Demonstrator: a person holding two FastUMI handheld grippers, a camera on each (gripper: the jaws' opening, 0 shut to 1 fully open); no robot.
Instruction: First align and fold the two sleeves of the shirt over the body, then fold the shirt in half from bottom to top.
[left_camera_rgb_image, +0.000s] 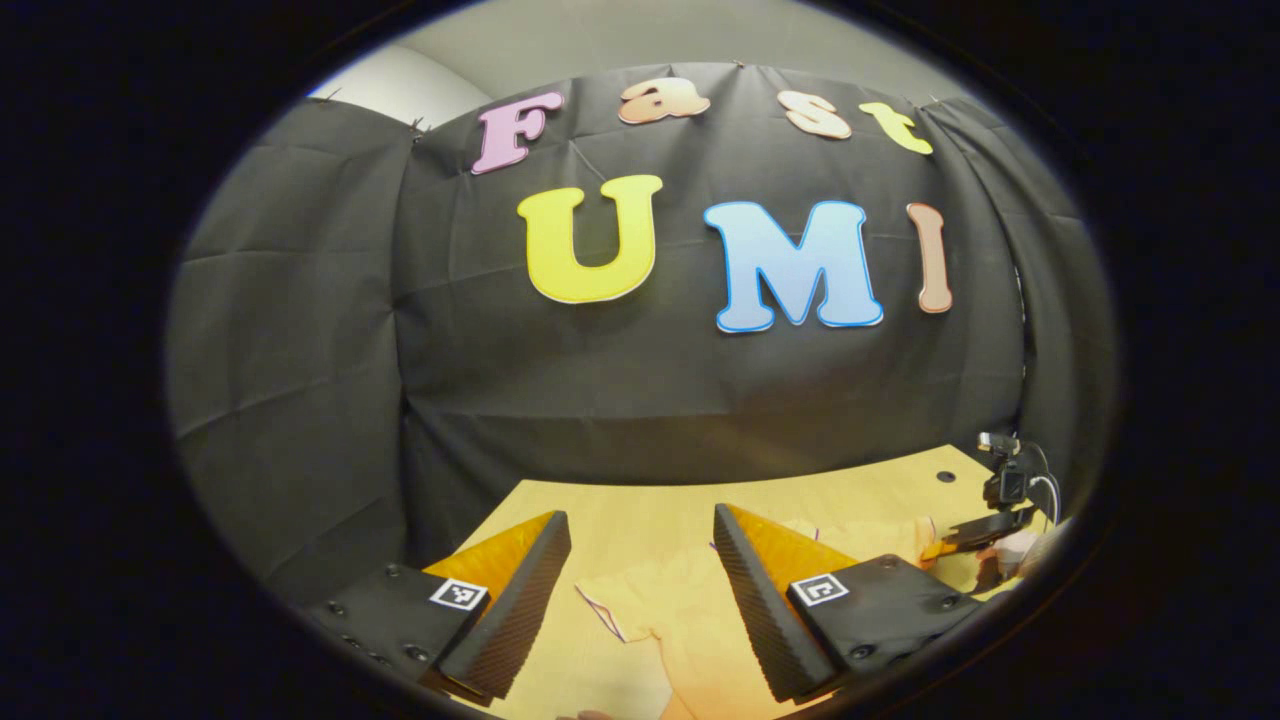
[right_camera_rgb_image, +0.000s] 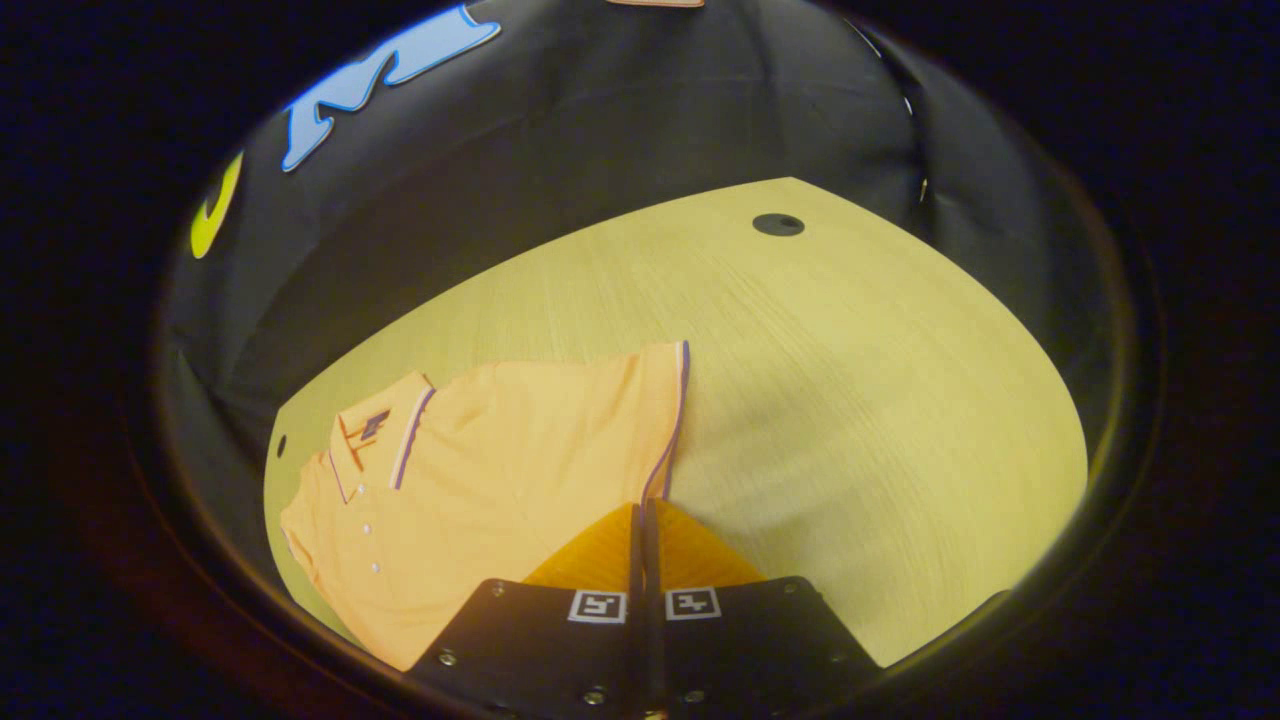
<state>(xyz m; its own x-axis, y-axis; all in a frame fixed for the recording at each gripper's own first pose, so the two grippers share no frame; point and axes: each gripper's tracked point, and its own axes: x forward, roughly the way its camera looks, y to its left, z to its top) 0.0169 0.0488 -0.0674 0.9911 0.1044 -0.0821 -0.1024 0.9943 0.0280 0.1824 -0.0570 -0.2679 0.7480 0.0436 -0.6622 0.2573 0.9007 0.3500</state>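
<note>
Orange knit polo shirt (right_camera_rgb_image: 480, 470) with purple-trimmed collar lies flat on the pale wooden table (right_camera_rgb_image: 850, 380), sleeve edge beside the right gripper (right_camera_rgb_image: 640, 520). Its fingers are closed together; whether fabric is pinched cannot be told. The left gripper (left_camera_rgb_image: 640, 580) is spread apart above the shirt. Fabric appears light, soft, limp; grasp at sleeve hems. No legible shirt label.

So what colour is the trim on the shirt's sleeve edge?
Dark purple trim on an orange shirt, clearest in the right gripper view.

Left gripper (left_camera_rgb_image: 640, 560) agape above shirt (left_camera_rgb_image: 690, 620).
</note>
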